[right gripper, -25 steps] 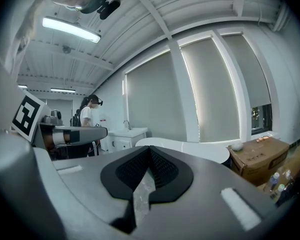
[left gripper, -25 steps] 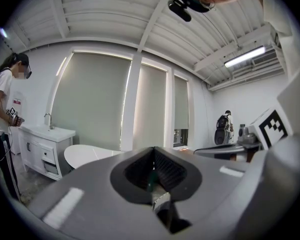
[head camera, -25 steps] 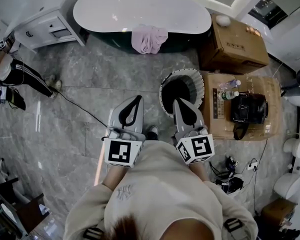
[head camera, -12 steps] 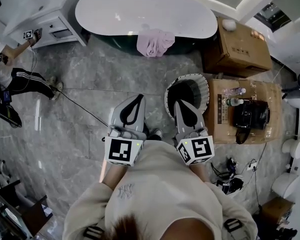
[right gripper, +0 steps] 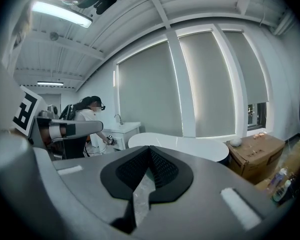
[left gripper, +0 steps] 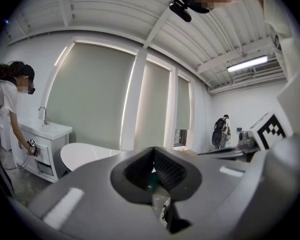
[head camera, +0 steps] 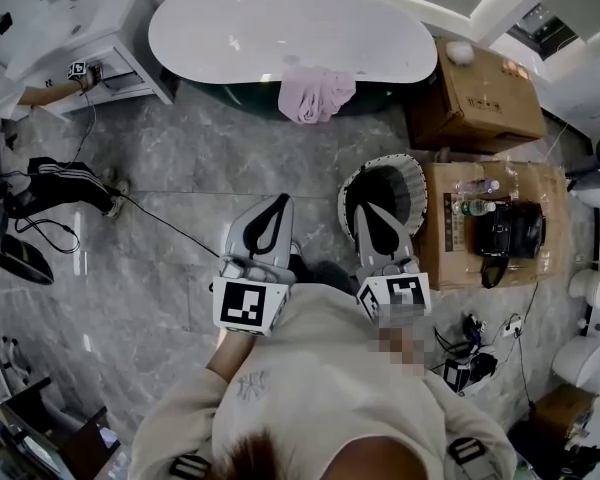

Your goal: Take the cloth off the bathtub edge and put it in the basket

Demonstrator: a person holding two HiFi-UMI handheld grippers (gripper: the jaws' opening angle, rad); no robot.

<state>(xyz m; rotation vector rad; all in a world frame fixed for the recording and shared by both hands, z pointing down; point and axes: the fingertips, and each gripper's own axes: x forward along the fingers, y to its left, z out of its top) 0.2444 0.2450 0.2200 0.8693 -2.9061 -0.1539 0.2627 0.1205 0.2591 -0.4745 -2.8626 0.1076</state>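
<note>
- The pink cloth [head camera: 317,93] is hanging bunched over the near edge of the white bathtub [head camera: 280,23], part lying on the rim and the rest drooping down the tub's dark outer side
- In the head view it is lying well ahead of both grippers, across open stone floor [head camera: 180,168], and almost on the line running between them
- The left gripper [head camera: 279,200] is pointing toward the tub with the cloth ahead and slightly to its right; its jaws are pressing together on nothing, as its own view [left gripper: 152,152] is showing
- The right gripper [head camera: 366,208] is pointing the same way with the cloth ahead and slightly to its left; its jaws are likewise clenched and empty [right gripper: 149,149]
- Neither hand is looking clearly nearer to the cloth, though the right one is hovering over the near rim of the round basket [head camera: 412,173], which is standing against a cardboard box [head camera: 480,208]
- The bundle is running a little wider along the rim than down it, so jaws coming in level would probably be meeting its drooping folds from the front
- Neither gripper view is showing the cloth itself; only the tub's pale rim [right gripper: 190,145] is appearing beyond the jaw tips
- Judging from this, both pairs of jaws are needing to open before any grasp, and the carry back would be ending at the basket, beside the right hand
</note>
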